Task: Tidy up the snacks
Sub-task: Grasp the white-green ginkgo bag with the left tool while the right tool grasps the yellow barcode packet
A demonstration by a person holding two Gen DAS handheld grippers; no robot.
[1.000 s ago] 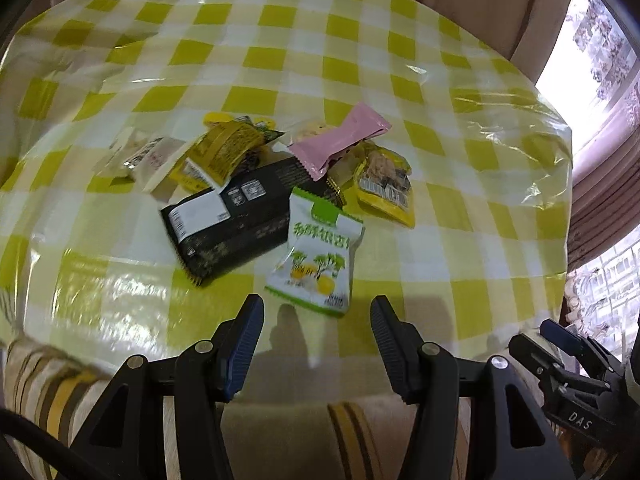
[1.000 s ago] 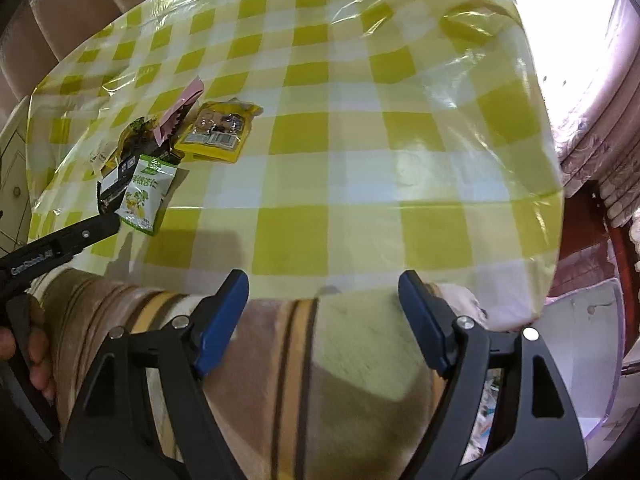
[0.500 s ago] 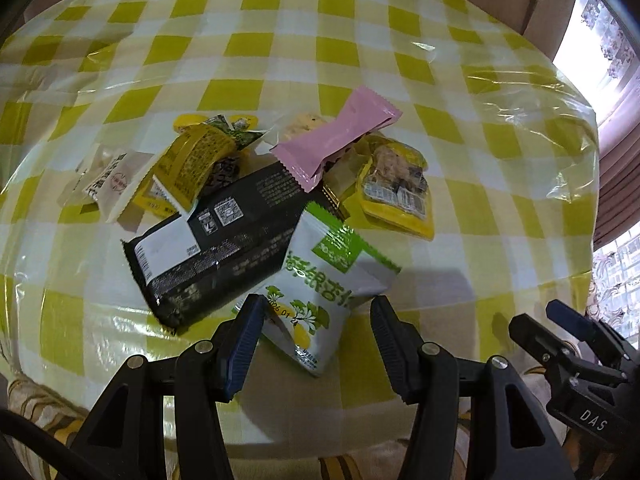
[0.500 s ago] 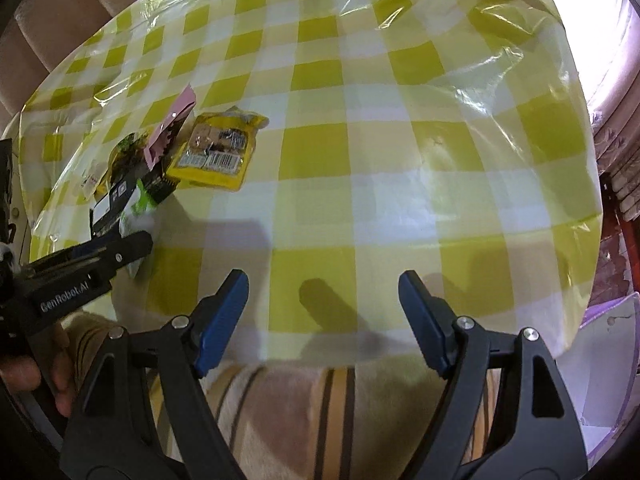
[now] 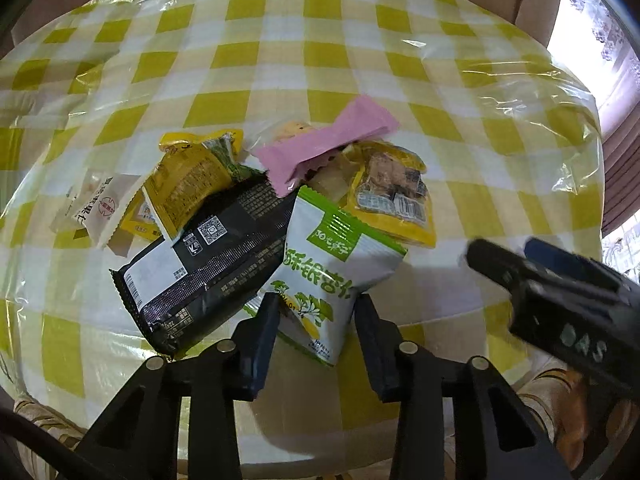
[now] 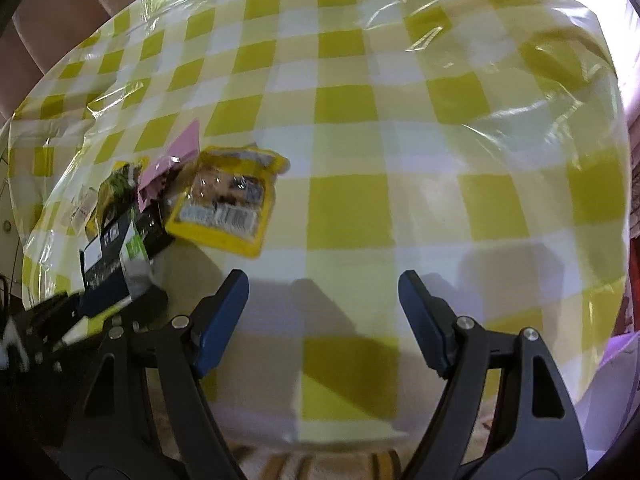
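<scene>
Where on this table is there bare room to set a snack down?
The checked cloth lies bare right of the yellow packet, ahead of the right tool. It is crowded around the left tool: green-white bag, black pack and pink wrapper overlap.

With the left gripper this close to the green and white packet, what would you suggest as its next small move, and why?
Probably close the left gripper on the green and white packet. Its fingers stand open on either side of the packet's near end, and that packet lies uppermost, overlapping the black packet, so it should lift free. The right gripper hangs open over bare tablecloth.
</scene>
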